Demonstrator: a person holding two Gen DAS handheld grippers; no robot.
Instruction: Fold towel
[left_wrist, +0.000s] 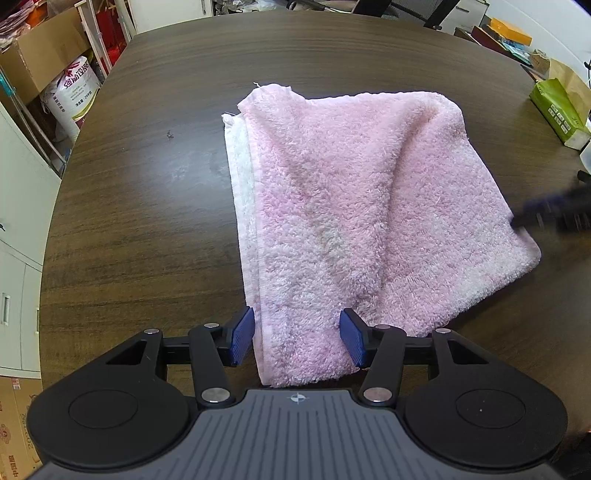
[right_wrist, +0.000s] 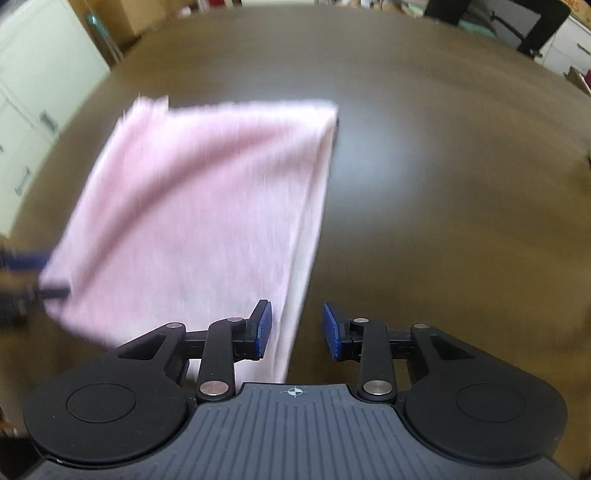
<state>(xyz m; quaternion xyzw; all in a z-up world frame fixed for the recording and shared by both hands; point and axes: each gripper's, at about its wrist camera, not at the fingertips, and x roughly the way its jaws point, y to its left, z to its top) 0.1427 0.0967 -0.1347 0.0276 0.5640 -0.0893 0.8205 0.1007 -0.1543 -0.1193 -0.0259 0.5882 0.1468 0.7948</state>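
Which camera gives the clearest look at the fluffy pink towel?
The left wrist view: the fluffy pink towel is sharp, folded over, with its pile and paler left edge visible. The right wrist view shows it blurred, only its outline.

Left black two-finger gripper with blue ribbed pads points steeply down, jaws apart, pads clear of contact; right black blue-padded gripper likewise angled down, jaws parted, gripping nothing, view motion-blurred.
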